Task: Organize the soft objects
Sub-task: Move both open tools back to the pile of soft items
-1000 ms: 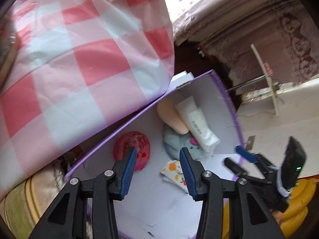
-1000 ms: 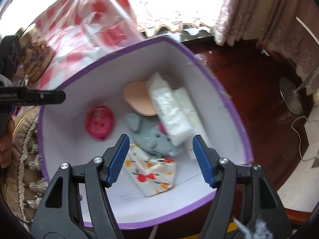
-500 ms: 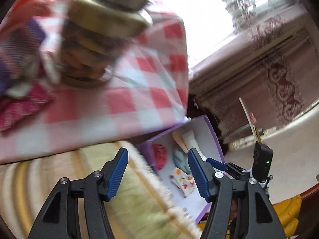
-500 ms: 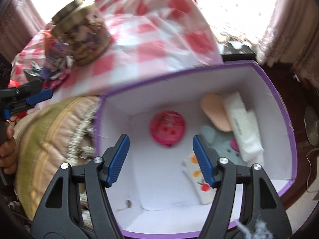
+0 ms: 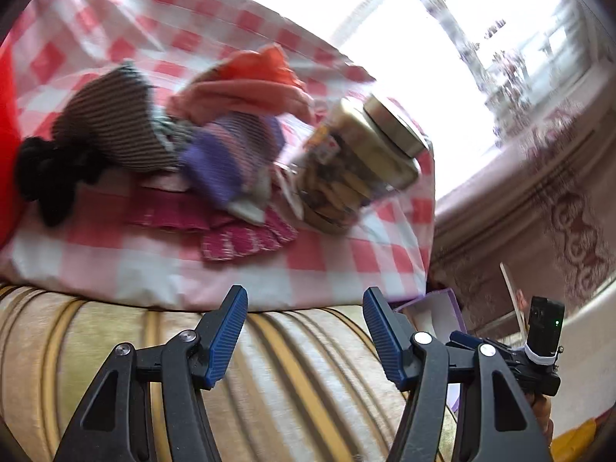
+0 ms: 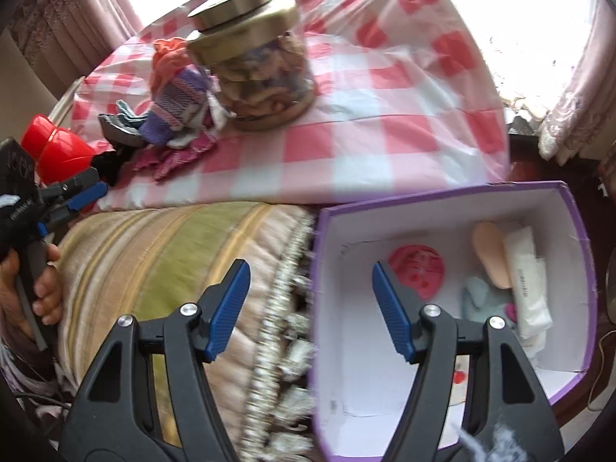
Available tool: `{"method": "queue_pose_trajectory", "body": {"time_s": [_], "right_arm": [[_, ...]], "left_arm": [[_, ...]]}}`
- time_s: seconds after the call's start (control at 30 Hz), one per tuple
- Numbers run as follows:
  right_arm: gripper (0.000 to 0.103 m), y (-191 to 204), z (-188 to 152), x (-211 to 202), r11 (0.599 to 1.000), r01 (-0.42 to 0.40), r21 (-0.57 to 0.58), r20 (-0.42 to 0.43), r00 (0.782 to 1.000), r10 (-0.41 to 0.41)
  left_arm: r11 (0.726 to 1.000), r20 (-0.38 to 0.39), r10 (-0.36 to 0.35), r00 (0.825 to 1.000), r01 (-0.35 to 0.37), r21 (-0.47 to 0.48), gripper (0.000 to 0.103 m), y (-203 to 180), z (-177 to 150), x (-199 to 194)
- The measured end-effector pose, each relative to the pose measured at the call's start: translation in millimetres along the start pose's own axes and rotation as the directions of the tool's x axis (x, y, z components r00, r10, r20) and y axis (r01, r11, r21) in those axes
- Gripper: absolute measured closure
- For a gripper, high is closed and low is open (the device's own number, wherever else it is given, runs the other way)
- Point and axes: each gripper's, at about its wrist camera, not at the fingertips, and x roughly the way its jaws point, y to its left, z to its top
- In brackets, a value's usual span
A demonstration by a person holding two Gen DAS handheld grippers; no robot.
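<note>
A pile of soft things lies on the checked tablecloth [image 5: 161,269]: a grey striped cloth [image 5: 111,131], a black scrunchie [image 5: 46,177], a purple striped sock [image 5: 231,154], an orange-pink cloth [image 5: 246,92] and a magenta cloth [image 5: 246,238]. My left gripper [image 5: 304,296] is open and empty over a striped cushion [image 5: 292,377], short of the pile. My right gripper [image 6: 311,269] is open and empty above the left wall of the purple box [image 6: 577,269]. Inside the box are a red round pad [image 6: 417,273], a peach sponge [image 6: 491,250], white packs [image 6: 529,288] and a grey-blue plush [image 6: 481,300].
A glass jar with a gold lid [image 6: 261,69] stands on the cloth beside the pile. A red plastic object [image 6: 54,150] sits at the table's left end. The fringed cushion [image 6: 161,269] lies between table and box. Curtains [image 5: 558,200] and a window are behind.
My left gripper has left the box, widened its jaws and swung up over the cushion toward the pile on the table. My right gripper has shifted left to the box's left wall.
</note>
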Motion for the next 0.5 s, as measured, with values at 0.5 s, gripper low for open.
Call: {"method": "queue_pose_trajectory", "body": {"time_s": [0.5], "right_arm": [[0.034,87.2,26.3,26.9,0.978,-0.107,-0.18,-0.053,0.994,0.099]], "left_arm": [[0.984,0.159,0.066,0.985,-0.038,-0.174,0.04,68.3,16.5,-47.1]]}}
